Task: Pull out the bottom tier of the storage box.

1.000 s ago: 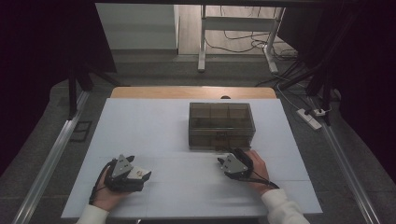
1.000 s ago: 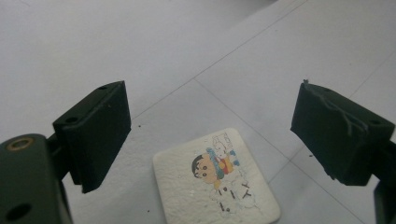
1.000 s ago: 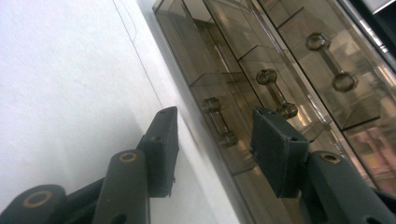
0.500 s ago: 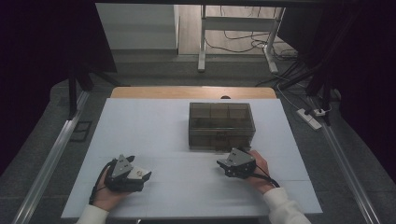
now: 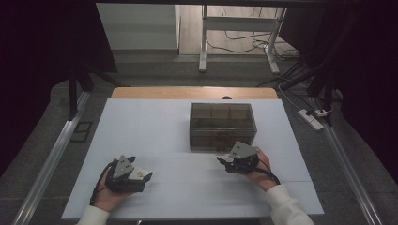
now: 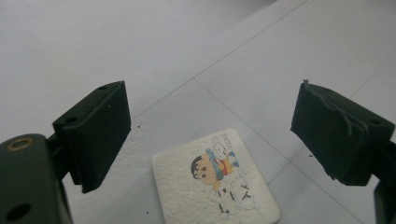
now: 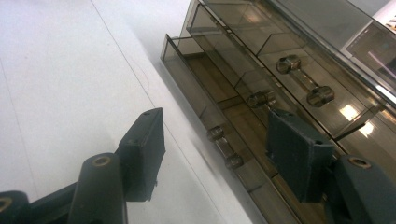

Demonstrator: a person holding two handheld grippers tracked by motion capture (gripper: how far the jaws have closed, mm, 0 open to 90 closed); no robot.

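Observation:
A smoked see-through drawer box (image 5: 223, 125) stands mid-table. My right gripper (image 5: 226, 162) hovers just in front of it, pointing left. In the right gripper view the right gripper (image 7: 217, 126) is open; its jaws have just been opening and nothing is pinched between them. Beyond the gap lies the bottom drawer (image 7: 205, 79), pulled out a little, with its handle (image 7: 225, 149). My left gripper (image 5: 141, 177) rests at the front left, open. A white card (image 6: 217, 186) with a cartoon figure lies flat on the table between the left gripper's (image 6: 210, 126) jaws, untouched.
The white table (image 5: 155, 126) has a wooden strip along its far edge. Upper drawers of the box carry handles (image 7: 303, 79). Metal rails run along both sides of the table, and a power strip (image 5: 312, 117) lies on the floor at right.
The right gripper has lifted slightly off the table in front of the box and its jaws stand wider apart. The left gripper and the card have not moved.

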